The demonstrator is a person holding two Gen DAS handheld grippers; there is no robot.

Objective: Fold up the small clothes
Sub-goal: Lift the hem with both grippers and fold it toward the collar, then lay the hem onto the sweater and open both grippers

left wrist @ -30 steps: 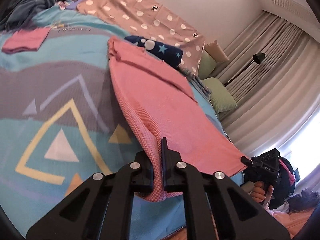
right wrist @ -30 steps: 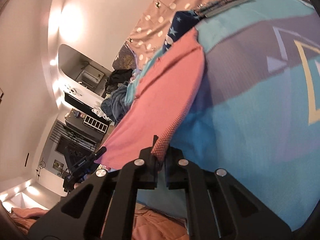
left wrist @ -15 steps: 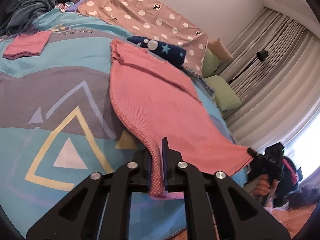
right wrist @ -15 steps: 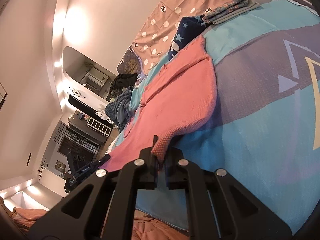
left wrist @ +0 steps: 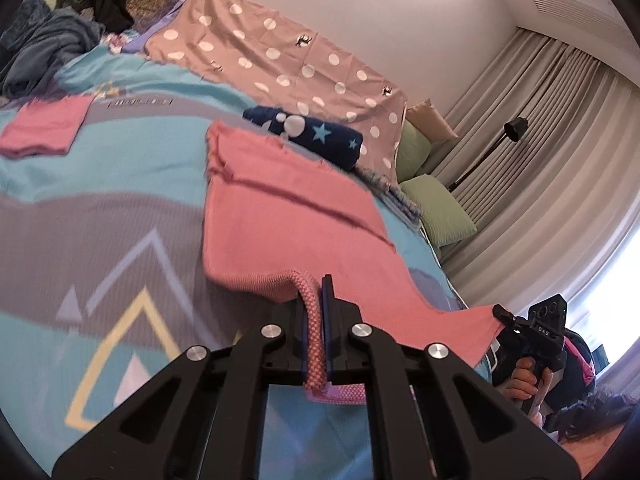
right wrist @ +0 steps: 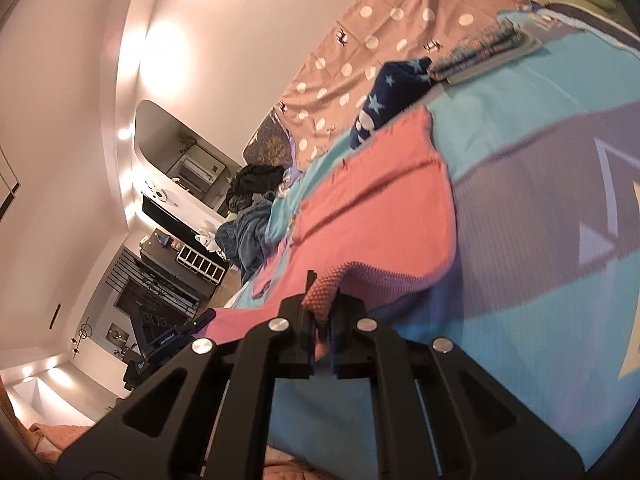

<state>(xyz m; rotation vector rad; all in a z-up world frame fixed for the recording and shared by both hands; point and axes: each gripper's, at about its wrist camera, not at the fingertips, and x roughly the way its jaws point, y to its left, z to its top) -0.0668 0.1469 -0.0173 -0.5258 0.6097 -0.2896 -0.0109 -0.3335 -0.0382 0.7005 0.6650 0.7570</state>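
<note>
Now | left claw (left wrist: 316, 320) clamped on pink garment (left wrist: 280, 220) hem | right claw (right wrist: 320, 312) pinching opposite corner, seemingly | garment stretched ahead

Legible text is scarce. The right gripper (left wrist: 505, 317), seen in the left wrist view, carries a small white label on its black body reading roughly "DAS"; letters are tiny, so the reading is uncertain. The bedspread (left wrist: 120, 208) has a grey rectangular label with blurred characters, unreadable. The left gripper (right wrist: 200, 321), in the right wrist view, bears small white print, illegible.
</note>
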